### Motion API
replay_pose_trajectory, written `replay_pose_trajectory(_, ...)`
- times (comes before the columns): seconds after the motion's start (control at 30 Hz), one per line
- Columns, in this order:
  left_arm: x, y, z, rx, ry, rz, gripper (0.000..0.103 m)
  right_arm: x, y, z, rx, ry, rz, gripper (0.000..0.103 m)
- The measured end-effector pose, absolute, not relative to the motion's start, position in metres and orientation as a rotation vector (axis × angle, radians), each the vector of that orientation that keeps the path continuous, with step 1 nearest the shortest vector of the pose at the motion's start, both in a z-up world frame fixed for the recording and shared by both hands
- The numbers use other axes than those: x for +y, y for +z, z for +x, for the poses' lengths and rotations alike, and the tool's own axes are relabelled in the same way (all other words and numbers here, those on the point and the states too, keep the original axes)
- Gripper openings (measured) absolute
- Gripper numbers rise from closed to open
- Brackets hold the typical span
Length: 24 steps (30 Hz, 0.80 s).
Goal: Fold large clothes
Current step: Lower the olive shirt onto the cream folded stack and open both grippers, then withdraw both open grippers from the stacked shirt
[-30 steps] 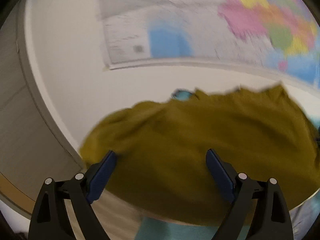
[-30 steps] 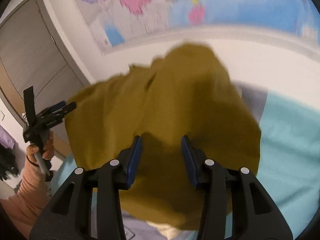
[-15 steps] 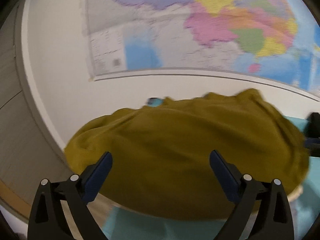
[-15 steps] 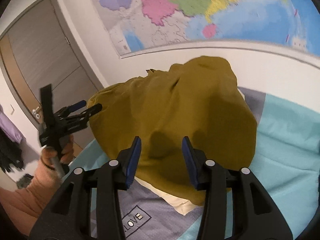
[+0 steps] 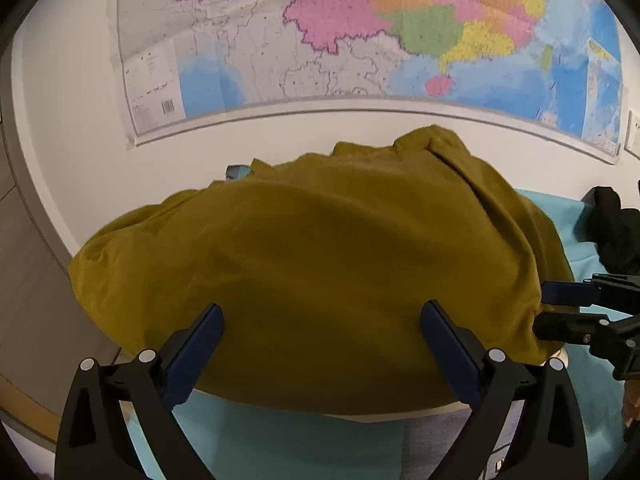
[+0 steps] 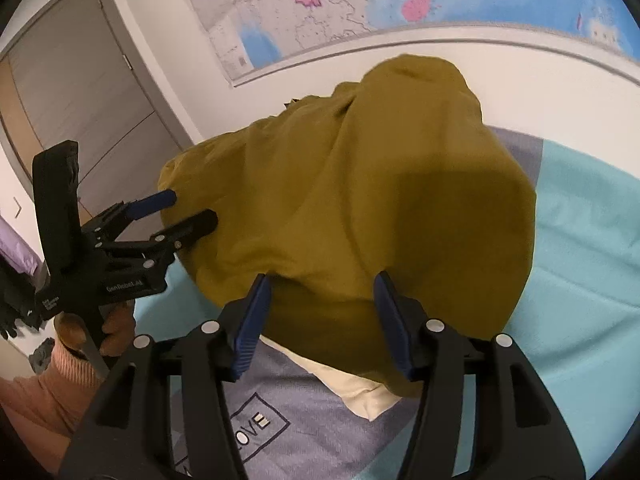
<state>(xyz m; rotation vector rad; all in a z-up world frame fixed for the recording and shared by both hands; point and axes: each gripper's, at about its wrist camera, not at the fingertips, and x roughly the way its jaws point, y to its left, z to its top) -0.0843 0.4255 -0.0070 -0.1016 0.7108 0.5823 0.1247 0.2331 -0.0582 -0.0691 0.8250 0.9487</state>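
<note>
A large mustard-yellow garment (image 5: 320,264) lies in a loose mound on the bed against the wall; it also shows in the right wrist view (image 6: 360,200). My left gripper (image 5: 322,320) is open and empty, its jaws wide apart just in front of the mound's near edge; it also shows in the right wrist view (image 6: 192,210) at the mound's left edge. My right gripper (image 6: 322,286) is open and empty, its blue pads (image 6: 390,320) at the mound's near edge; it shows in the left wrist view (image 5: 548,308) at the mound's right side.
The bed has a turquoise cover (image 6: 592,248) and a grey-purple panel with printed letters (image 6: 304,432). A cream cloth (image 6: 352,392) sticks out under the garment. A map (image 5: 360,32) hangs on the white wall. A grey door (image 6: 80,112) stands left. A black item (image 5: 612,228) lies right.
The garment has dropped from its lifted, spread state and settled into a mound on the bed. My right gripper's jaws have opened wider. Both grippers have drawn back slightly.
</note>
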Motion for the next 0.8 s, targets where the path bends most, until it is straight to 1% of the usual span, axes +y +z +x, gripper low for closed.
replay_pose_trajectory(0.2, 0.419, -0.005, -0.088, 0.713, 0.593, -0.118, 0.096, 0.228, -0.047, 0.113, 0.792, 0.958, -0.064, 0.059)
replay_pose_trajectory(0.23, 0.417, -0.004, -0.09, 0.71, 0.593, -0.126, 0.096, 0.227, -0.045, 0.111, 0.783, 0.958, -0.063, 0.063)
replay_pose_trajectory(0.3, 0.412, -0.002, -0.096, 0.699, 0.583, -0.152, 0.096, 0.223, -0.041, 0.103, 0.754, 0.961, -0.057, 0.066)
replay_pose_trajectory(0.33, 0.41, -0.002, -0.099, 0.695, 0.59, -0.16, 0.096, 0.222, -0.039, 0.098, 0.739, 0.96, -0.059, 0.07)
replay_pose_trajectory(0.4, 0.406, -0.001, -0.104, 0.687, 0.59, -0.184, 0.096, 0.221, -0.036, 0.09, 0.703, 0.947, -0.077, 0.076)
replay_pose_trajectory(0.43, 0.402, -0.001, -0.108, 0.683, 0.599, -0.199, 0.096, 0.219, -0.035, 0.083, 0.678, 0.931, -0.089, 0.081)
replay_pose_trajectory(0.53, 0.39, -0.001, -0.12, 0.67, 0.601, -0.23, 0.096, 0.214, -0.034, 0.069, 0.649, 0.921, -0.095, 0.088)
replay_pose_trajectory(0.8, 0.361, -0.01, -0.138, 0.691, 0.589, -0.329, 0.096, 0.2, -0.03, 0.038, 0.584, 0.894, -0.124, 0.095)
